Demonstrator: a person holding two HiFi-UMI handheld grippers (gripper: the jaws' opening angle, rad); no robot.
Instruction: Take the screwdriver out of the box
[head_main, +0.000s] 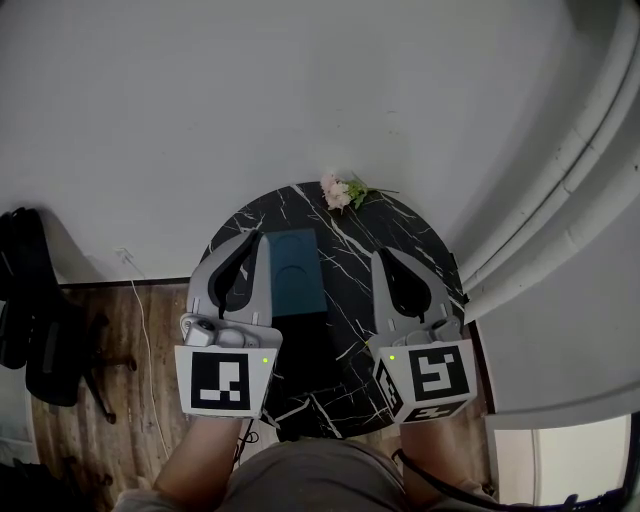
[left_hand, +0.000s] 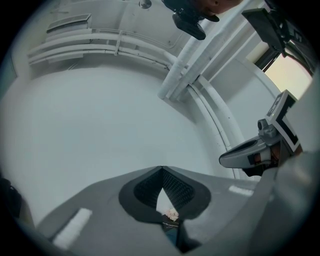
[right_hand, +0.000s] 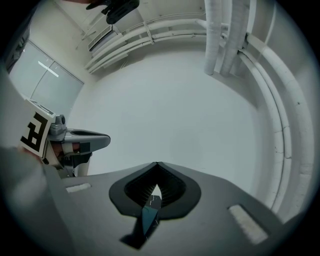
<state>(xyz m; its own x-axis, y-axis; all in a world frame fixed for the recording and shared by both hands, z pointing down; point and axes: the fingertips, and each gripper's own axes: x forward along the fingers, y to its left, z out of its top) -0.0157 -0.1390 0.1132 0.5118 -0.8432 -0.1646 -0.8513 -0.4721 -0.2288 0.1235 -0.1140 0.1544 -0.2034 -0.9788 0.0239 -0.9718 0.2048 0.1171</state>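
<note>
1. Wall (head_main: 300, 90): white and plain. It fills the upper half of my head view.
2. Pipes (head_main: 560, 190): a white bundle that curves down the right side against the wall.
3. Floor (head_main: 130, 400): brown wood boards, which I see left of the table.
4. Table (head_main: 400, 225): round, with a black marble top and white veins. It stands against the wall, directly below me.
5. Dark furniture (head_main: 35, 300): a black item on the floor at far left. I cannot tell what it is.
6. Left gripper (head_main: 255, 238): held over the near left part of the table, with its marker cube (head_main: 222, 380) facing up at me. In the left gripper view the jaw tips meet and nothing is between the pads.
7. Right gripper (head_main: 380, 252): held over the near right part of the table, level with the left one. Its own marker cube (head_main: 430, 378) is towards me. In the right gripper view the tips are also together, with nothing clamped.
8. Box (head_main: 297, 272): a dark teal rectangle lying flat on the table between the two grippers, touched by neither. Only its plain top face shows.
9. Screwdriver: I cannot see it in any view.
10. Flower sprig (head_main: 340, 190): pink blooms with green stems, on the table's far edge beyond the box.
11. Cable (head_main: 145, 330): a thin white line trailing across the floor, left of the table.
</note>
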